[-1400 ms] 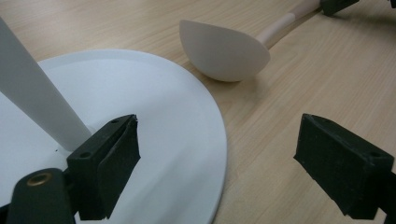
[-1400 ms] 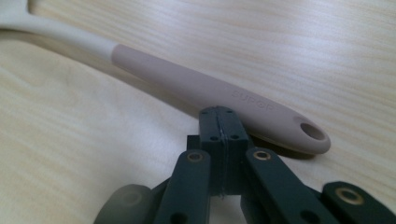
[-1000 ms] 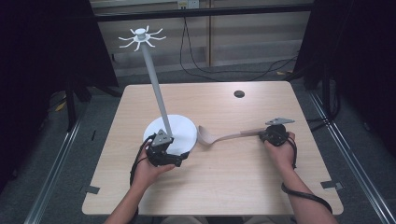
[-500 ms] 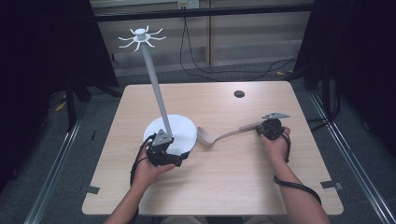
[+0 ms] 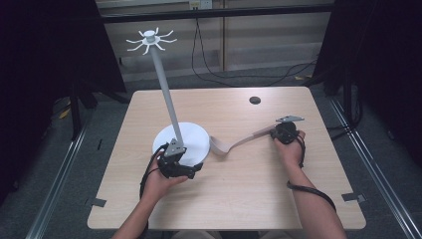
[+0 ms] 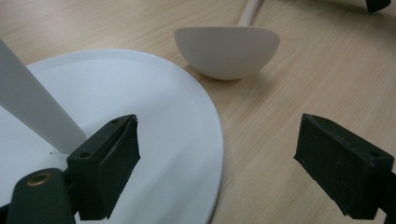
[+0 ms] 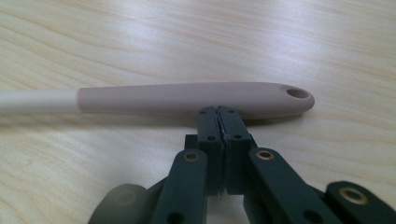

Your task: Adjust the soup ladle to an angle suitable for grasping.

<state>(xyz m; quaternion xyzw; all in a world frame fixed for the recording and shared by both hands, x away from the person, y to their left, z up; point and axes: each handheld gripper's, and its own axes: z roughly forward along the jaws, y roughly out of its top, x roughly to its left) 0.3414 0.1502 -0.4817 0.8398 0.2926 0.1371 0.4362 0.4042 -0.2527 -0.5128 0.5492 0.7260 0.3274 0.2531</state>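
Right hand-held gripper: jaws pressed together with no gap between the pads; their tips meet the near edge of the ladle's handle, and it is not clear whether they pinch anything. In the high view it sits at the right of the counter, held in the person's right hand.
Ladle: lies flat on the counter between the two grippers. Its pinkish-beige grip, with a hang hole at the end, is at the right gripper; a paler shaft runs from it toward the stand.
Ladle bowl: pale and rounded, resting on the wood just beside the edge of the stand's base, apart from it by a narrow strip of counter.
Left hand-held gripper: jaws wide apart and holding nothing; one jaw hangs over the white base, the other over bare wood. In the high view it is at the near edge of the base.
Utensil stand: round white base on the counter, a slim white pole rising from it, tilted in the high view, topped by a ring of hooks.
Dark disc: small and round, at the far side of the counter, well apart from the rest.
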